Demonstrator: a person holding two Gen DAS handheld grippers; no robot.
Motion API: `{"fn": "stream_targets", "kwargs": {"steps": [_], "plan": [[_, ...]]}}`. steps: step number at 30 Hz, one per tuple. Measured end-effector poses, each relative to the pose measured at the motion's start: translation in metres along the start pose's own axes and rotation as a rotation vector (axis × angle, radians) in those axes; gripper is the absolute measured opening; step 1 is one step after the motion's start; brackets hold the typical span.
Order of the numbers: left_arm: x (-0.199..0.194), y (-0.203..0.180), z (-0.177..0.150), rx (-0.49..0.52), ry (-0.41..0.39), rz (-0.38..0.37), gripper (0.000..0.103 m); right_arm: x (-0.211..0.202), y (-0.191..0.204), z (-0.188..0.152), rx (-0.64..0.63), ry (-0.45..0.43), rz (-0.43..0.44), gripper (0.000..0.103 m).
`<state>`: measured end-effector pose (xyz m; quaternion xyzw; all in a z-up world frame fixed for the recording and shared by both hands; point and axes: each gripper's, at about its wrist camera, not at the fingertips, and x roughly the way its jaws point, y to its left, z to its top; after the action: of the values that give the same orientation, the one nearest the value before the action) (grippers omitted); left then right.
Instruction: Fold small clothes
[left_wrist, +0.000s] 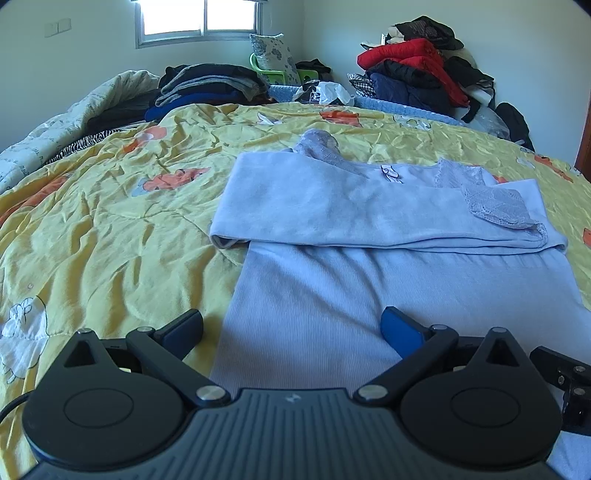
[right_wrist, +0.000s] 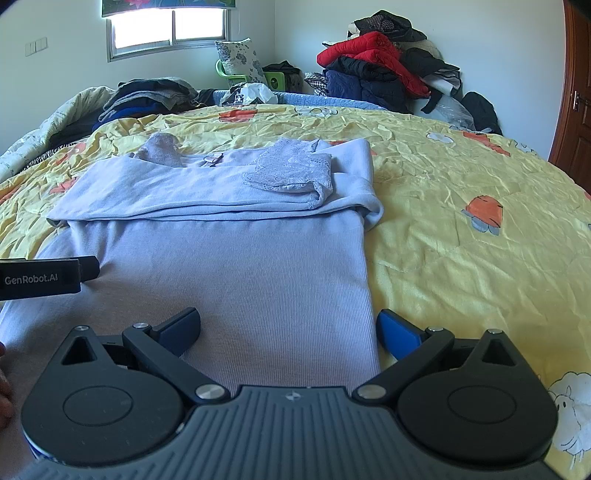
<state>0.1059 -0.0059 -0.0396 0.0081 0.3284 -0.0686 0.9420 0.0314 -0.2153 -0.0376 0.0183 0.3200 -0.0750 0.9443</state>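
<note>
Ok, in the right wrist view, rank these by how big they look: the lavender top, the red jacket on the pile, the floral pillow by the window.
1. Lavender top, by far the largest, though it lies nearest the camera.
2. Red jacket.
3. Floral pillow, somewhat smaller than the jacket; both are far off, so that gap is less sure.

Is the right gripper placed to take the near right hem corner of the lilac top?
Probably yes: the right gripper is open, straddling the lilac top at its right edge, nothing between.
</note>
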Motion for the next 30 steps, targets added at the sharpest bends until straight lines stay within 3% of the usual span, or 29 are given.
{"fn": "stream_targets", "kwargs": {"steps": [22,30], "plan": [[-0.004,0.002,-0.004,0.008,0.004,-0.017,0.103,-0.002,0.001,-0.001,-0.008,0.001,-0.005,0.102],[-0.033,0.012,-0.022,0.0,0.019,-0.039,0.103,-0.017,0.001,-0.011,0.0,0.004,0.006,0.102]]}}
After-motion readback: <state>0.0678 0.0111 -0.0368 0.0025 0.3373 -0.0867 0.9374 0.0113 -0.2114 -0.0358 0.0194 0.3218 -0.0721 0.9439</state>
